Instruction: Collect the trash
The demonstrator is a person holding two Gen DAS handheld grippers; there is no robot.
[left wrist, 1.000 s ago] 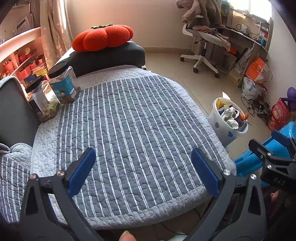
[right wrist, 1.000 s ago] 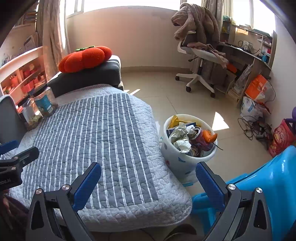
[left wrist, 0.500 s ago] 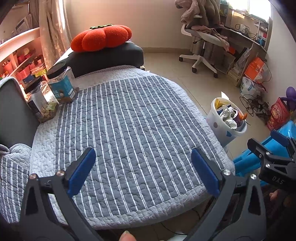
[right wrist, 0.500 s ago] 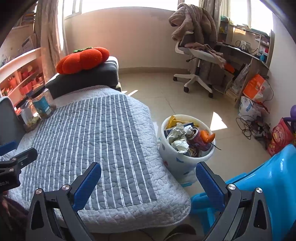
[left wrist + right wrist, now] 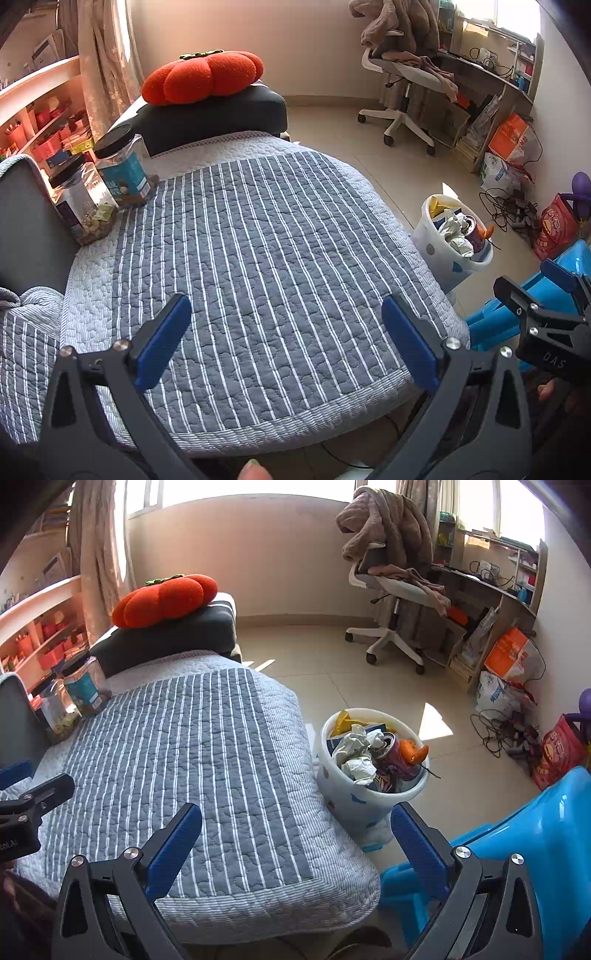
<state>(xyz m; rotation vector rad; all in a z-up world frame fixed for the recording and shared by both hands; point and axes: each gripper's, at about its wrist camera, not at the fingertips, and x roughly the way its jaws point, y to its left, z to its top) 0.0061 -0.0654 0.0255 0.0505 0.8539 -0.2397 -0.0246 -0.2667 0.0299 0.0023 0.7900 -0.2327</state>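
A white trash bin (image 5: 354,794) stands on the floor right of the quilted surface, filled with crumpled paper (image 5: 354,749), a purple can (image 5: 397,760) and other scraps. The left wrist view shows the same bin (image 5: 439,254) at the right. My left gripper (image 5: 288,339) is open over the near edge of the grey striped quilt (image 5: 258,251), holding nothing. My right gripper (image 5: 295,845) is open and empty too, over the quilt's (image 5: 192,753) near right corner, with the bin just beyond its right finger. No loose trash shows on the quilt.
Two black-lidded jars (image 5: 118,170) stand at the quilt's far left. A red pumpkin cushion (image 5: 203,77) lies on a dark cushion behind. A blue plastic chair (image 5: 517,849) is near right. An office chair (image 5: 391,590), a desk, bags and cables fill the far right.
Both views have drifted slightly: the bin, jars and cushion sit a little differently in frame. Both grippers stay open and empty throughout.
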